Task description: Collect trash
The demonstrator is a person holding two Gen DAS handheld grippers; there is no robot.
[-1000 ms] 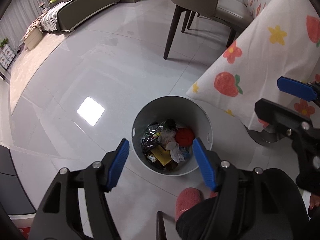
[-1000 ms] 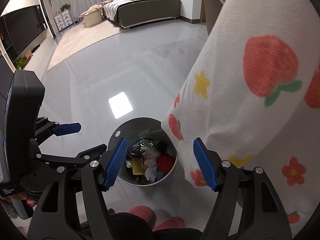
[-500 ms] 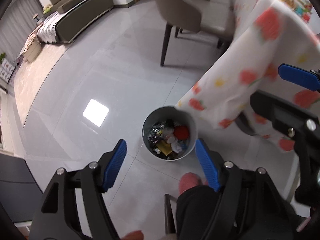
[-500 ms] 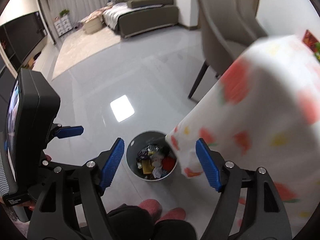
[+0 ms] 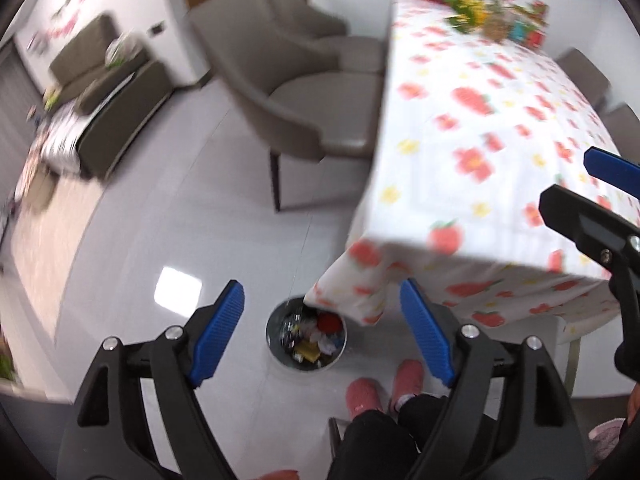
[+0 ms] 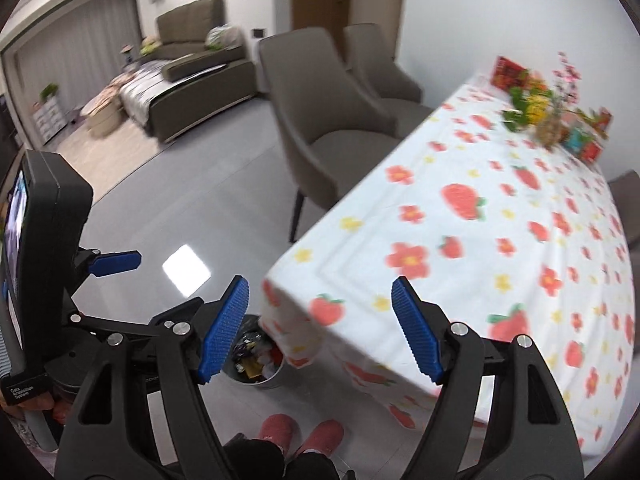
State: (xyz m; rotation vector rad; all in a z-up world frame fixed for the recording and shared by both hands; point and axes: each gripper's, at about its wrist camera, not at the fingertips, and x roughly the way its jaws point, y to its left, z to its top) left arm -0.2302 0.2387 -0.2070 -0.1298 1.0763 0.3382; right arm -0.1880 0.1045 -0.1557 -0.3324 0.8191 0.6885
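We stand in an open room with a pale glossy floor (image 5: pixel 168 220), a sofa (image 6: pixel 188 40) at the far end and grey chairs (image 5: pixel 304 108) drawn up along the near side of the worktop (image 6: pixel 500 216). That worktop is the biggest thing close to us, and its strawberry-and-flower cloth hangs well over the edge, so one corner of it drapes above the bin and hides part of the rim. At its far end sits a blurred cluster of bright packets and flowers (image 6: pixel 548 116); we cannot tell from here whether any of it is trash.

The trash bin (image 5: pixel 307 338) stands on the floor just beside the worktop corner, right in front of our pink slippers (image 5: pixel 384 388), presumably parked there so anything swept off the cloth has a short way to fall. It already holds crumpled wrappers, something yellow and something red.

The left tongs (image 5: pixel 322 334) point steeply down with the bin framed between their blue pads; the jaws are opening and nothing lies between them. The right tongs (image 6: pixel 320 330) stand spread wide and empty too, aimed across the cloth's near corner.

With both pairs empty and the bin loaded, we judge a drop is done and the next piece must be sought on the worktop.
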